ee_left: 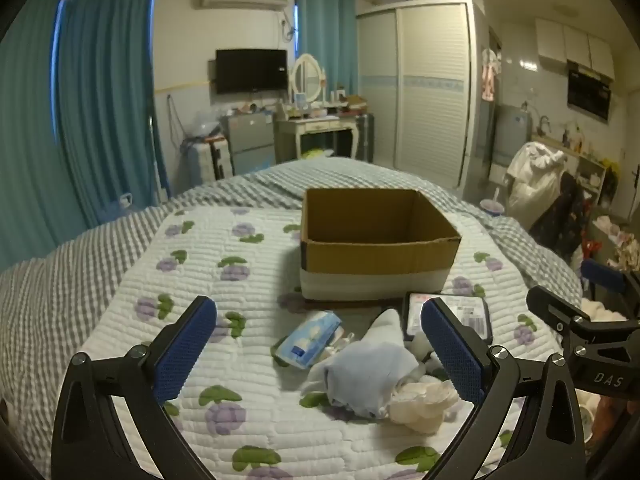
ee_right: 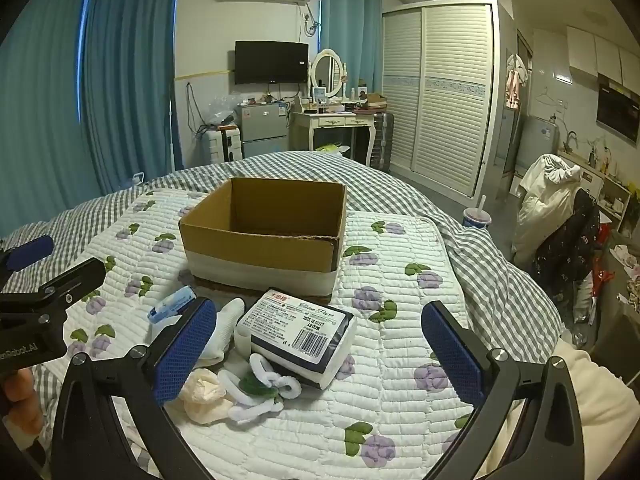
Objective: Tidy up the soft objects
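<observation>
An open cardboard box (ee_left: pixel 376 248) (ee_right: pixel 264 236) stands on the flowered quilt (ee_left: pixel 224 240); its inside looks empty. In front of it lies a pile: a small blue tissue pack (ee_left: pixel 310 338) (ee_right: pixel 172 304), a pale blue-white cloth (ee_left: pixel 368 368), a large tissue pack (ee_right: pixel 298 334) (ee_left: pixel 472 316), a cream soft item (ee_left: pixel 424 400) (ee_right: pixel 202 394), a white sock (ee_right: pixel 222 332) and a white fuzzy chain with a green piece (ee_right: pixel 256 390). My left gripper (ee_left: pixel 318 354) is open above the pile. My right gripper (ee_right: pixel 320 354) is open over the large tissue pack.
The bed has a grey checked cover (ee_right: pixel 480 264). A drink cup (ee_right: pixel 476 216) stands past the bed's right edge. A chair heaped with clothes (ee_right: pixel 560 216) is at the right. The other gripper shows in each view's edge (ee_left: pixel 580 332) (ee_right: pixel 40 304).
</observation>
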Action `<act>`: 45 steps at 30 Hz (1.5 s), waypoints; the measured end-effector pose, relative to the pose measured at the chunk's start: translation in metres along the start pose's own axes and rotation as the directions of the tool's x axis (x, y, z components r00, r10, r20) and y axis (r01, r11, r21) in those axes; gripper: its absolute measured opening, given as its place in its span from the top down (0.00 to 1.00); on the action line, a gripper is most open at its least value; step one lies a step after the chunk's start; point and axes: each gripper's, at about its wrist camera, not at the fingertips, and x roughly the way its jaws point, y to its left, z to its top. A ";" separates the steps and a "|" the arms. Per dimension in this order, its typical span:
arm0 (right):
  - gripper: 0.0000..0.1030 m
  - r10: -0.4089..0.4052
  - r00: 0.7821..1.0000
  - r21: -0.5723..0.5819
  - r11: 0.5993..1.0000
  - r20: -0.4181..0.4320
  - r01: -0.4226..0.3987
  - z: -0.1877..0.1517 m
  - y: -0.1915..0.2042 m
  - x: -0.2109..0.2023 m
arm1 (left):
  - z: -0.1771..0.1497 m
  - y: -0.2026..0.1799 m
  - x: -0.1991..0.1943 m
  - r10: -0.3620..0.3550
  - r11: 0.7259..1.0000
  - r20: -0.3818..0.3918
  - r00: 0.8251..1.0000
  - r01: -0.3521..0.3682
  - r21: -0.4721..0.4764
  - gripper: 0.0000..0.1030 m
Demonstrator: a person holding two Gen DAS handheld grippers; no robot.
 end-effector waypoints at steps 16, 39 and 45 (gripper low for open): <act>0.00 0.001 1.000 -0.001 1.000 -0.001 -0.001 -0.002 0.002 0.001 | 0.000 0.001 -0.001 0.001 1.000 -0.001 1.000 -0.001 -0.001 0.00; 0.00 0.007 1.000 0.001 1.000 -0.015 -0.007 -0.007 0.006 0.001 | -0.006 0.006 -0.001 0.003 1.000 -0.005 1.000 -0.003 -0.007 0.00; 0.00 0.010 1.000 0.000 1.000 -0.015 -0.010 -0.008 0.007 0.001 | -0.006 0.005 -0.001 0.004 1.000 -0.006 1.000 -0.004 -0.006 0.00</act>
